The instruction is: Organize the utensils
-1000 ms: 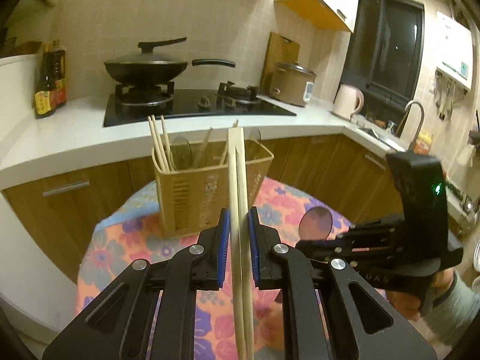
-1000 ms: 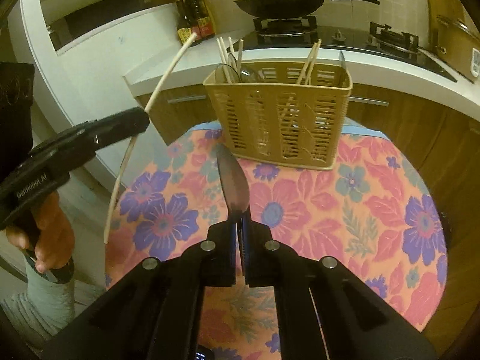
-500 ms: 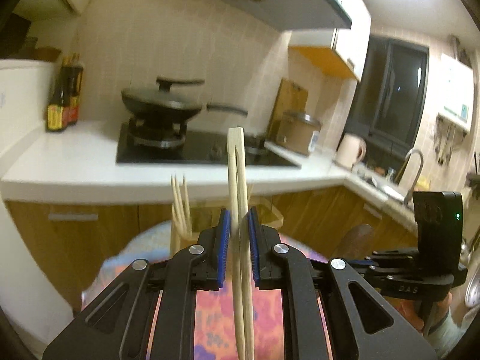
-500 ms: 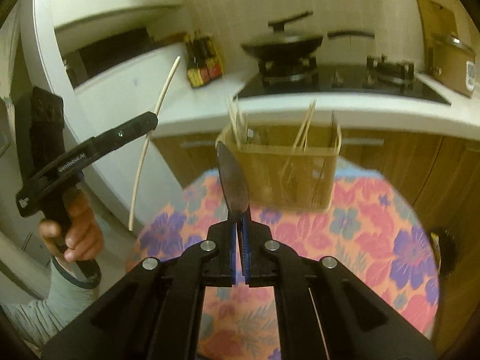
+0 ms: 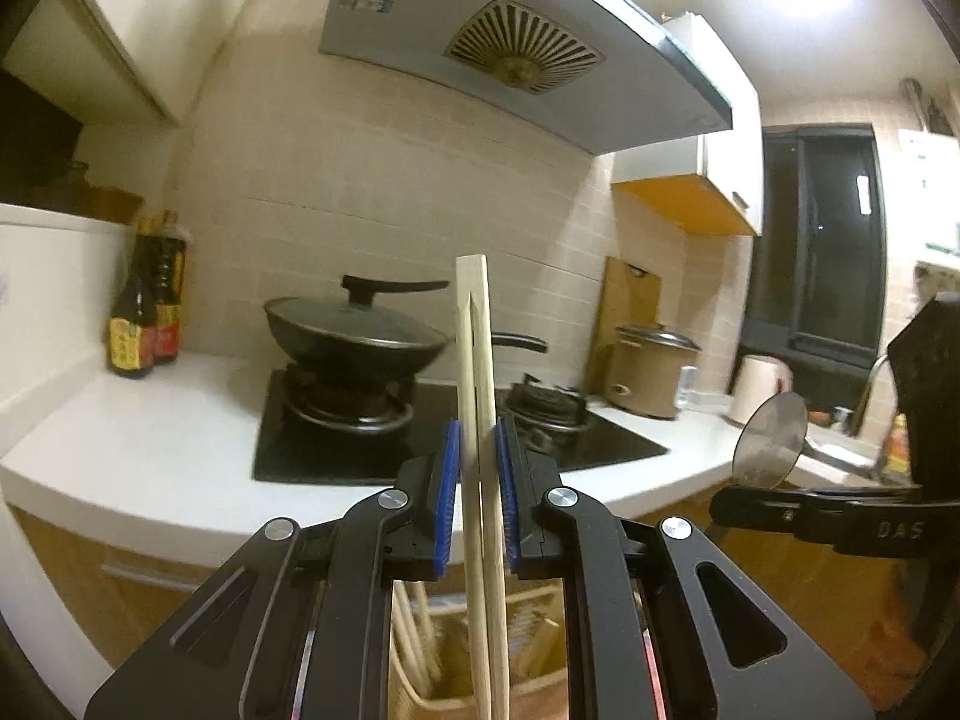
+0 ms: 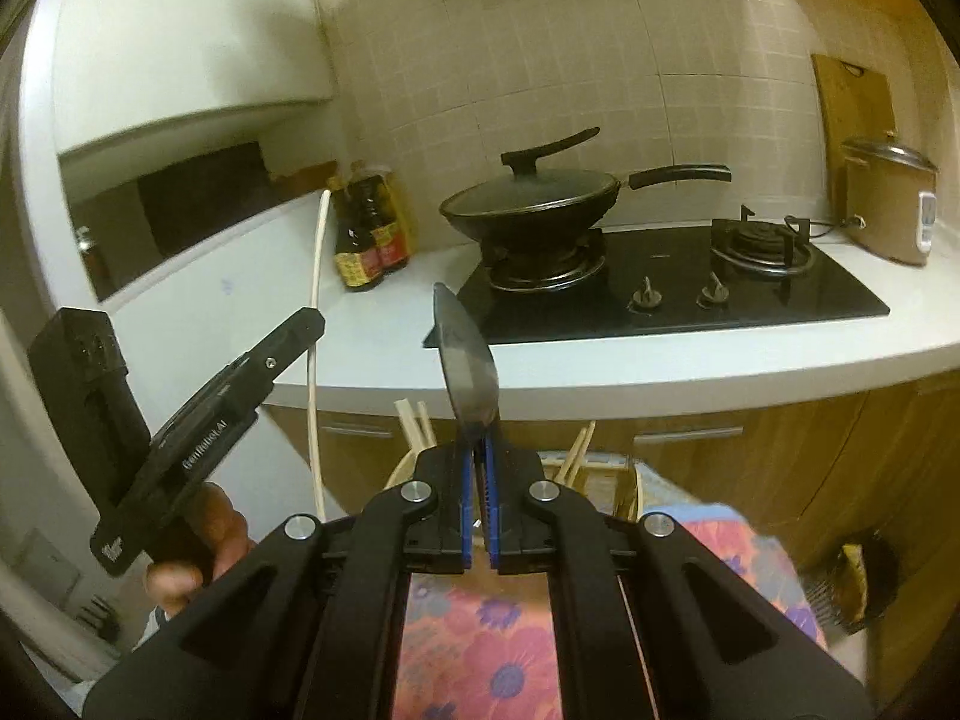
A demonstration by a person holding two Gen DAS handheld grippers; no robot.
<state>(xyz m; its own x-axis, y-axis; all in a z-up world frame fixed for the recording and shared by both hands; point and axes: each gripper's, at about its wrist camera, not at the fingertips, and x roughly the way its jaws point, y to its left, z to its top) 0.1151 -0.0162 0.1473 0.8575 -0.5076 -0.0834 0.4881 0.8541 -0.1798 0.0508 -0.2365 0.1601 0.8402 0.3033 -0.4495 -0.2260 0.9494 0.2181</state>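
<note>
My left gripper [image 5: 477, 462] is shut on a pair of pale wooden chopsticks [image 5: 474, 360] that stand upright, tips high above the jaws. My right gripper [image 6: 477, 468] is shut on a metal spoon [image 6: 465, 354], bowl pointing up. The tan slotted utensil basket [image 5: 528, 648] shows low behind the left fingers, with several chopsticks [image 5: 414, 630] in it; in the right wrist view its rim [image 6: 600, 480] peeks out behind the fingers. The left gripper with its chopsticks [image 6: 315, 330] also shows at the left of the right wrist view, and the spoon [image 5: 771, 441] at the right of the left wrist view.
A floral tablecloth [image 6: 492, 630] covers the table under the basket. Behind is a white counter [image 6: 660, 366] with a black hob, a lidded wok [image 6: 534, 204], sauce bottles [image 6: 366, 234] and a rice cooker [image 6: 888, 204]. A range hood [image 5: 516, 54] hangs above.
Both grippers have tilted or risen upward with their loads; the basket and table have dropped to the bottom of both views. Grips are unchanged.
</note>
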